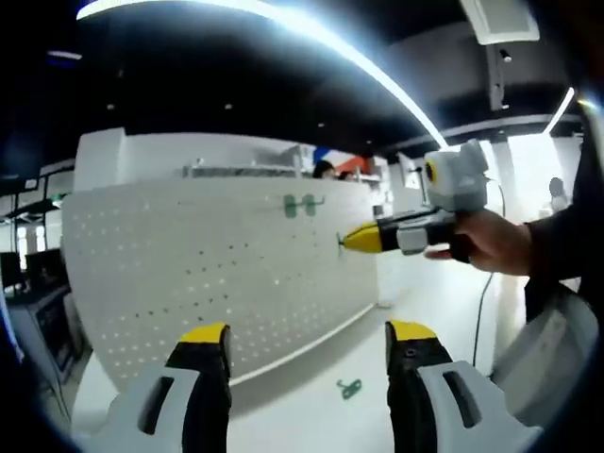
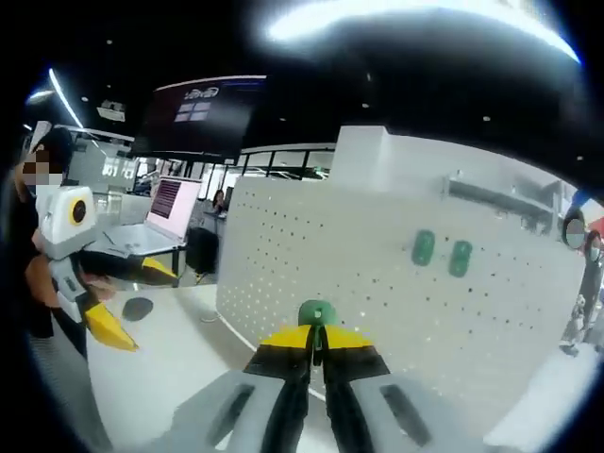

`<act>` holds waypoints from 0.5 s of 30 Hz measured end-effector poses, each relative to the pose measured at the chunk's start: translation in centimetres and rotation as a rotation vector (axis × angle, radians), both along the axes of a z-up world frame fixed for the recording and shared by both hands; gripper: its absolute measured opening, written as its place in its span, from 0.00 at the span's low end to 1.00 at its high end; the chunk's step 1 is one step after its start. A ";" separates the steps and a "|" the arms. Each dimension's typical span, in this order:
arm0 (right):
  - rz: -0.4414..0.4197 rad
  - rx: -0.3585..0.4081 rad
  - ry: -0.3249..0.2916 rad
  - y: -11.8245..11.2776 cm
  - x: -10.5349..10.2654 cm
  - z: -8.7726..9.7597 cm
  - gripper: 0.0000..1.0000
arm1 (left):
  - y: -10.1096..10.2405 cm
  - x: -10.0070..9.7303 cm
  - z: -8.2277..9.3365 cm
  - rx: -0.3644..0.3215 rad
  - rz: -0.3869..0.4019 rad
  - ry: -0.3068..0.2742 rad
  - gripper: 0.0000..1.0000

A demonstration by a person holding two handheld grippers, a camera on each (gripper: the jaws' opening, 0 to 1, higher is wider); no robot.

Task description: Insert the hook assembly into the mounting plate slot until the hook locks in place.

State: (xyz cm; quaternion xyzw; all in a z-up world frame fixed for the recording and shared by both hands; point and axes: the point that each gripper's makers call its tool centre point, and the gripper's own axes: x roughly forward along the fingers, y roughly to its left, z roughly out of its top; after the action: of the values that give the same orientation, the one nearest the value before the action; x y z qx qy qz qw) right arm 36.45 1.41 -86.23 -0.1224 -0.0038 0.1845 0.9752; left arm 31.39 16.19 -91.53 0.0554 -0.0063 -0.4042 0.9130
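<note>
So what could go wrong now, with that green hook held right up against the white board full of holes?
The right gripper pinches the green hook by a small part at its tips, so it might twist or slip when pressed into the pegboard. A hook could miss the holes and drop; one spare hook lies on the table. The open left gripper isn't steadying the board, which might shift.

The pegboard (image 1: 217, 264) looks like white painted metal, matt and smooth, with rows of small holes. The green hook (image 2: 316, 312) looks like glossy plastic (its back is hidden by the jaws). The right gripper (image 2: 316, 342) has matt yellow tips and grey plastic bodies. The table (image 1: 311, 401) is smooth white.
</note>
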 end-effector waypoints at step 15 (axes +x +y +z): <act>-0.247 0.069 -0.105 -9.7 2.7 5.4 0.01 | 0.2 0.1 0.0 0.029 0.017 -0.023 0.71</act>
State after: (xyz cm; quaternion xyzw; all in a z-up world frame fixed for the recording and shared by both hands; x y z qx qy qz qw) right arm 39.11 -8.29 -80.80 -0.0977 -0.0462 0.0560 0.9926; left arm 31.51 16.37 -91.53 0.0735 -0.0105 -0.3957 0.9154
